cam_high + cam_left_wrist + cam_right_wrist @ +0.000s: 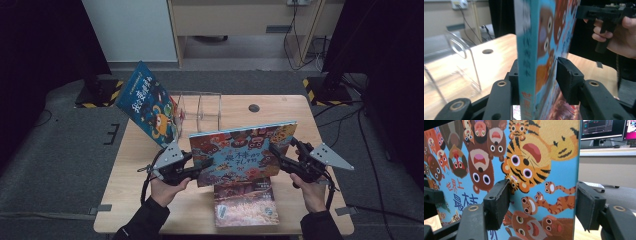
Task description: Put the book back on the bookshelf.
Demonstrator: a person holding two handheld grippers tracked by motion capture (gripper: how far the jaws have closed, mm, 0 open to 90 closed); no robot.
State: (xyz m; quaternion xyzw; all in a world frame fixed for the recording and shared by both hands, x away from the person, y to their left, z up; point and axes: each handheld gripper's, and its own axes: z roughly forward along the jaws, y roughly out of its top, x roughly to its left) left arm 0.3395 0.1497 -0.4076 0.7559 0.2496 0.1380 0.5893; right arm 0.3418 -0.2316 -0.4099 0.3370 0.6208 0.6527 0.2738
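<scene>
A picture book [240, 150] with cartoon animals on a blue cover stands upright above the table, cover towards me. My left gripper [202, 164] is shut on its left edge; in the left gripper view the book's spine [526, 37] sits between the two jaws of that gripper [536, 67]. My right gripper [284, 147] is at the book's right edge, open. In the right gripper view the cover [531, 157] faces the camera, and that gripper [544, 192] has one jaw in front of the cover and the other past the edge.
A second book [245, 202] lies flat near the table's front edge, under the raised one. A blue book [147, 102] leans against a clear acrylic rack [200, 110] at the back left. The wooden table [135, 165] has a cable hole [254, 108] at the back.
</scene>
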